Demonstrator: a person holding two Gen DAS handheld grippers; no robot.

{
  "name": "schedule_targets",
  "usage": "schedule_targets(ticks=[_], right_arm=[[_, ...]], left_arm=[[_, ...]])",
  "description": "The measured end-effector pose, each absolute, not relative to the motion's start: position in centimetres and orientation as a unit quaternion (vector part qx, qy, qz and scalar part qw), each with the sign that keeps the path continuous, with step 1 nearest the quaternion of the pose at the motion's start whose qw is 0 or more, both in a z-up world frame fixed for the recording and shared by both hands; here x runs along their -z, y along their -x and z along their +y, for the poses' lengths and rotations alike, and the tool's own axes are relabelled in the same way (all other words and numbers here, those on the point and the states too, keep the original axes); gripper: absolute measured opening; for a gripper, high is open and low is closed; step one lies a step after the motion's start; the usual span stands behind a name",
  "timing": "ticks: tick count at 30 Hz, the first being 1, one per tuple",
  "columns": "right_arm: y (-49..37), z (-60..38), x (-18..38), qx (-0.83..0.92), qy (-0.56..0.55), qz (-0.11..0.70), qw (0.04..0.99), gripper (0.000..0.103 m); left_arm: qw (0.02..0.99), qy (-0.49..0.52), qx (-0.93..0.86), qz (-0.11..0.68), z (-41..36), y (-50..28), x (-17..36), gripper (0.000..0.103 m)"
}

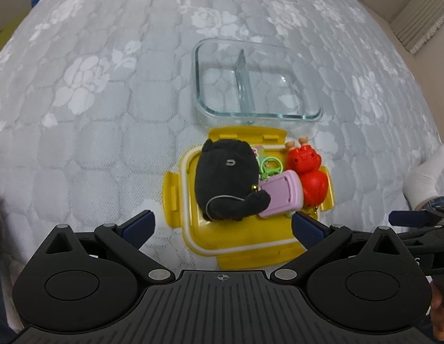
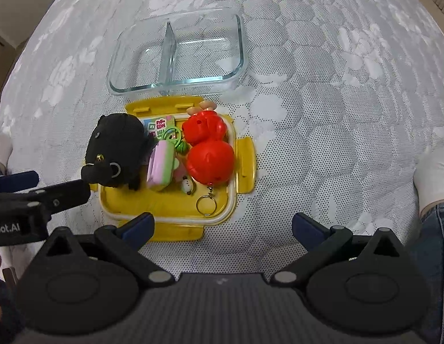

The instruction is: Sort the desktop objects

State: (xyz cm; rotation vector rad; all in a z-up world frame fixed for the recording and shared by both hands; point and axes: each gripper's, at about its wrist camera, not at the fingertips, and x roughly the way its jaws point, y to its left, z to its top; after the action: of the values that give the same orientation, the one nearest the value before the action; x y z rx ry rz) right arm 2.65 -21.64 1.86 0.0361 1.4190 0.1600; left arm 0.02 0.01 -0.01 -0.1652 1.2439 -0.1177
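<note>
I hold both grippers wide open, nothing between their jaws: left gripper [image 1: 223, 226] and right gripper [image 2: 223, 226] hover just short of the yellow lid [image 2: 121, 203]. On that lid lie the black plush [image 2: 118, 146], pink case [image 2: 161, 166] and red toy [image 2: 209, 154]; the divided glass container [image 2: 236, 57] sits just beyond it, both compartments bare.

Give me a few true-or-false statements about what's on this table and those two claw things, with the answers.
1. The glass container holds the toys. False: both its compartments are empty.
2. The black plush toy lies on the yellow lid. True.
3. The left gripper is clamped on the plush. False: its jaws are wide open, holding nothing.
4. The red toy has a metal keyring attached. True.
5. The right gripper is open and empty. True.
</note>
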Motion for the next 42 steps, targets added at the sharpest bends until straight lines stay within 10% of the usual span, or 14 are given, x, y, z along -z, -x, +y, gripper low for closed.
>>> schedule_targets(ticks=[42], right_arm=[[-2.64, -21.46, -1.32, -0.068, -0.013, 0.655, 0.752, 0.103]], left_arm=[[0.806, 0.074, 0.047, 0.585, 0.32, -0.26, 0.82, 0.103]])
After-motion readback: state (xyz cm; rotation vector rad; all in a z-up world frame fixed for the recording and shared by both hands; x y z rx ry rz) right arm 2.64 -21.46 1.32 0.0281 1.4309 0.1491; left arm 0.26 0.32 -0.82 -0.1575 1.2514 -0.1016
